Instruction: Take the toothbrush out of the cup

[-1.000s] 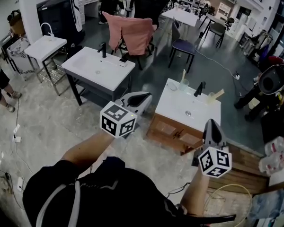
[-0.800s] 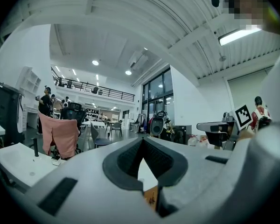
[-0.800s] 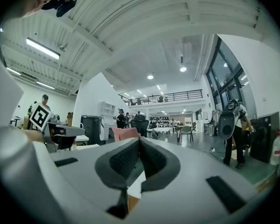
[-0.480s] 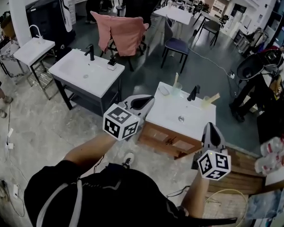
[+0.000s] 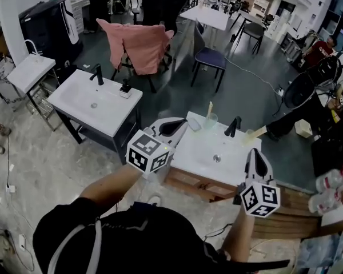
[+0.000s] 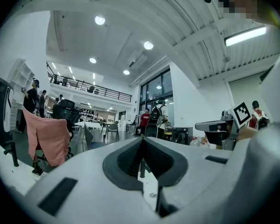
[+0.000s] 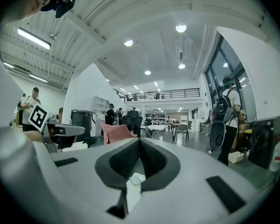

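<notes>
A white washbasin on a wooden cabinet stands just ahead of both grippers in the head view. At its back edge a clear cup holds an upright pale toothbrush, left of the black faucet. Right of the faucet a second cup holds a slanted toothbrush. My left gripper hovers at the basin's left edge, shut and empty. My right gripper is over the basin's front right corner, also shut and empty. Both gripper views look level across the hall through closed jaws.
A second white basin on a dark frame stands to the left. Behind it are a chair draped in pink cloth and a purple chair. A person crouches at the right. Bottles and a wooden platform lie near my right side.
Both grippers and the head view have moved forward toward the wooden-cabinet basin, which now sits closer beneath the gripper tips. Both stay shut.
</notes>
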Available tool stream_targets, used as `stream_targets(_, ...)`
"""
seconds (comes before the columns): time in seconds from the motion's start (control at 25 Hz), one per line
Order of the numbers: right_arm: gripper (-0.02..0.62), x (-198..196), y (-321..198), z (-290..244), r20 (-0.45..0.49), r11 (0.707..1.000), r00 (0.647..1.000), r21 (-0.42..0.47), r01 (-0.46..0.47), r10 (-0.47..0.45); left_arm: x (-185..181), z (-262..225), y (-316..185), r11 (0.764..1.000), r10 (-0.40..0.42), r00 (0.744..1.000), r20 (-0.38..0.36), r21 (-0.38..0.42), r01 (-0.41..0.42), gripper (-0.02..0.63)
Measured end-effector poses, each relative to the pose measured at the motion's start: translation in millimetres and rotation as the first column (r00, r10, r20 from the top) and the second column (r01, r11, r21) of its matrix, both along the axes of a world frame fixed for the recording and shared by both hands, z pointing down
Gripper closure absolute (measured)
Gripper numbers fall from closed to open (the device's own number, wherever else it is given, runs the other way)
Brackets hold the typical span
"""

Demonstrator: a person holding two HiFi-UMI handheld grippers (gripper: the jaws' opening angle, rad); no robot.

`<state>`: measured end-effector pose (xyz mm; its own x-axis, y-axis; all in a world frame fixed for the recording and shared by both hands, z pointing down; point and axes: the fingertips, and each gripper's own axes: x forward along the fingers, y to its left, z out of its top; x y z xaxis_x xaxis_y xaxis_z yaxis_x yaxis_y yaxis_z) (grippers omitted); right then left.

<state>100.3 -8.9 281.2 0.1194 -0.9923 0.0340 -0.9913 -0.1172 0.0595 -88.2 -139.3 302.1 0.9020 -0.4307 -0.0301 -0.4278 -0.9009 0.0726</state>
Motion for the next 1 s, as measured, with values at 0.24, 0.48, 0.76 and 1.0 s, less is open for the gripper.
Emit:
stream_targets(0.24, 0.589, 17.5, -48.8, 0.7, 0.018, 1.000, 1.000, 0.008, -0.002, 0.002, 12.5, 0.9, -52.6, 1.000, -0.009, 1.000, 0.004, -0.001, 0.009, 0.603)
stream_targets(0.48, 0.590, 31.1, -96.6, -1.3, 0.010, 1.000, 1.000, -0.025, -0.001, 0.001, 25.8, -5.7, -97.1, 1.000, 0.000, 0.999, -0.039, -0.019, 0.000, 0.601)
stream_targets(0.76, 0.589, 38.3, -136.0, 3.1, 0.011, 1.000, 1.000, -0.019, -0.002, 0.002, 31.9, 1.4, -139.4, 1.000, 0.007, 0.998, -0.064, -0.029, -0.009, 0.601)
stream_targets(1.0, 0.589, 55.7, -156.3, 3.4, 0.018, 1.000, 1.000, -0.024, -0.005, 0.006, 43.3, 6.0, -158.8, 1.000, 0.004, 0.998, -0.059, -0.029, -0.006, 0.601)
